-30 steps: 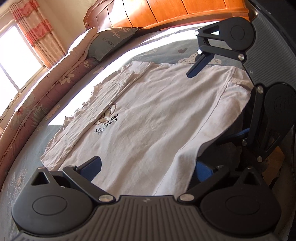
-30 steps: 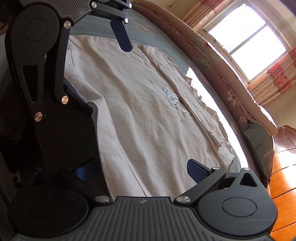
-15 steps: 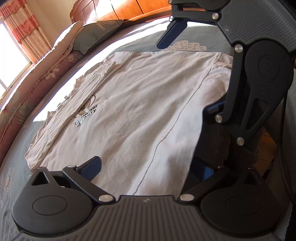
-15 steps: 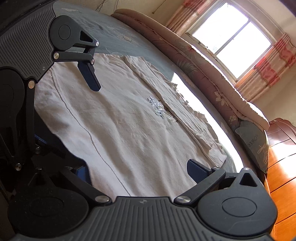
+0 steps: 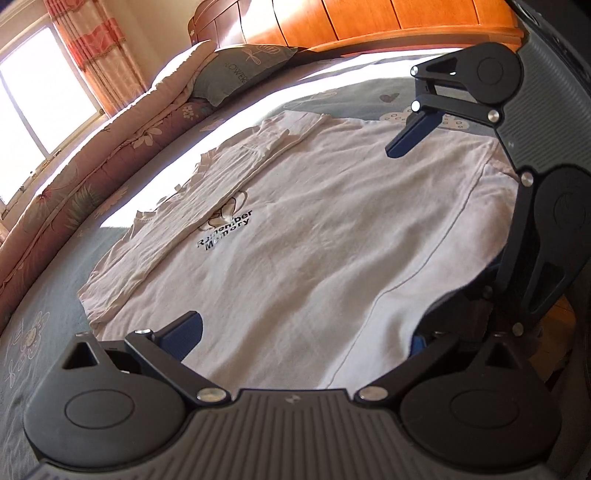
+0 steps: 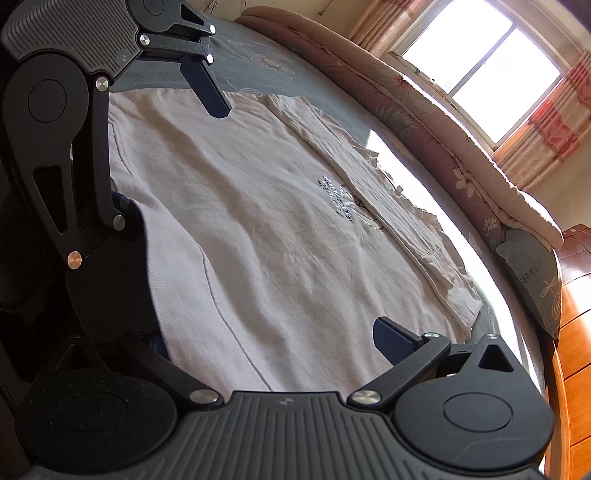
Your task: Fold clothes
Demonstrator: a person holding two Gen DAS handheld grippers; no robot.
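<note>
A white T-shirt (image 5: 314, 229) with a black "Remember Memory" print lies flat on the bed, its far side folded over in a long strip (image 5: 177, 221). My left gripper (image 5: 301, 336) is open wide at the shirt's near edge. One of its fingers lies on the cloth and the other is in shadow under the hanging edge. My right gripper (image 6: 273, 339) is open wide in the same way further along that edge of the T-shirt (image 6: 277, 240). Each gripper shows in the other's view: the right gripper (image 5: 443, 218) and the left gripper (image 6: 168, 149).
The bed has a grey-blue flowered sheet (image 5: 33, 339). A rolled floral quilt (image 5: 92, 166) runs along the far side under a window (image 5: 33, 96). A grey pillow (image 5: 240, 74) leans on the wooden headboard (image 5: 406, 22). The bed edge drops off right beside the grippers.
Both views swung and tilted half a second ago, then came back close to where they were. Both grippers stayed open at the shirt's near edge and the shirt lies as before.
</note>
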